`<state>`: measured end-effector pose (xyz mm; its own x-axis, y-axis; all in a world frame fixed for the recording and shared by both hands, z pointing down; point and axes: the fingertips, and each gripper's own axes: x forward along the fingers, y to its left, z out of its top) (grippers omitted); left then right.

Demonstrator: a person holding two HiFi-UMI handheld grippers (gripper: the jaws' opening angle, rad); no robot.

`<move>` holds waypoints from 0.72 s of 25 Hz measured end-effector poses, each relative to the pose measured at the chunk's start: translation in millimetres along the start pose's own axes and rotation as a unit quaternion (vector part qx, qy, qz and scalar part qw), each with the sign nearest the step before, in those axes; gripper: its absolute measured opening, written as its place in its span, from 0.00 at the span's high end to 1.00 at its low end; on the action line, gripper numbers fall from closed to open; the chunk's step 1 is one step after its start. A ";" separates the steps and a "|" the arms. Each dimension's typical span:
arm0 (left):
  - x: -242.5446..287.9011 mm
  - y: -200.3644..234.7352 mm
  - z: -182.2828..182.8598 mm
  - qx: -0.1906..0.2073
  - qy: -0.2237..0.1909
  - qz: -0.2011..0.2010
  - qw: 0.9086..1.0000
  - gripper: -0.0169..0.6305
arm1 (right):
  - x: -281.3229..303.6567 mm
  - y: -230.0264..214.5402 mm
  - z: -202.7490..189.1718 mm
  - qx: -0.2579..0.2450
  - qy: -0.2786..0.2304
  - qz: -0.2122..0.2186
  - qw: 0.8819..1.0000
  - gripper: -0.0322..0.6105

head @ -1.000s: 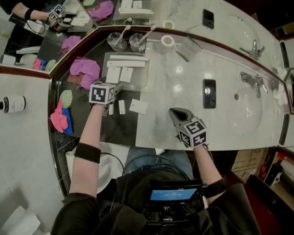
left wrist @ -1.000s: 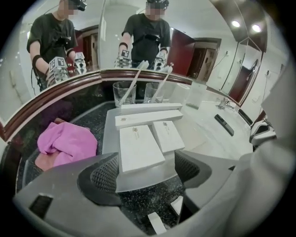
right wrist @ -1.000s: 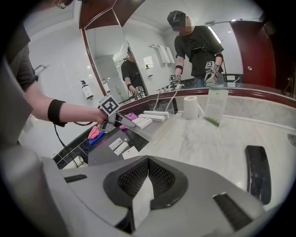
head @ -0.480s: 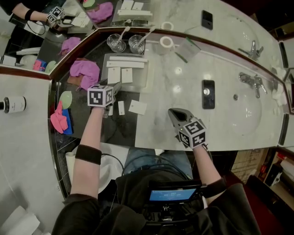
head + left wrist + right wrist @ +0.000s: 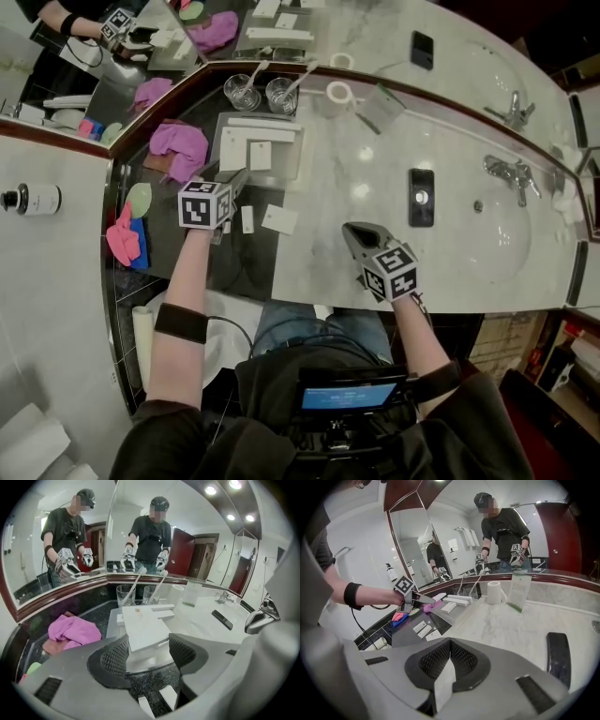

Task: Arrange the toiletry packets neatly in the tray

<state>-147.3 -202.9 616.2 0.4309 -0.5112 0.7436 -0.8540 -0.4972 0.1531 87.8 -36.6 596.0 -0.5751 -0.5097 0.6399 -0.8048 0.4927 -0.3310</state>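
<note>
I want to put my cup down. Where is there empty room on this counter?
The white marble between the tray and the phone is bare, and so is the strip between phone and sink. It is crowded on the dark part: pink cloth, glasses and loose packets.

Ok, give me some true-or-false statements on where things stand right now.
The left gripper holds a white packet. True: its jaws have just closed on it.
The right gripper's jaws are wide open. False: they are shut on a thin white slip.
The tray is empty. False: several packets already lie in it.
Two glasses stand behind the tray. True.
The phone lies in the sink. False: it lies on the marble counter.
</note>
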 end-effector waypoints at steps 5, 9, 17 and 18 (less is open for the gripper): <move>-32.2 -22.1 10.2 0.015 -0.042 0.004 0.999 0.56 | -11.6 3.5 8.7 -0.022 -0.005 0.009 1.000 0.93; -65.6 -45.0 10.4 0.020 -0.068 0.012 0.997 0.56 | -23.2 8.2 17.3 -0.044 -0.011 0.017 0.999 0.93; -124.4 -87.6 -1.8 0.026 -0.103 0.025 0.994 0.56 | -36.9 20.1 40.6 -0.081 -0.033 0.044 0.995 0.93; -128.3 -91.2 -4.8 0.025 -0.105 0.025 0.994 0.56 | -37.3 21.0 42.6 -0.084 -0.036 0.046 0.995 0.93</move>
<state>-126.1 -88.6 509.9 0.4431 -0.6685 0.5973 -0.8630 -0.4984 0.0825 86.1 -37.3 535.7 -0.6586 -0.5032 0.5595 -0.7161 0.6475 -0.2607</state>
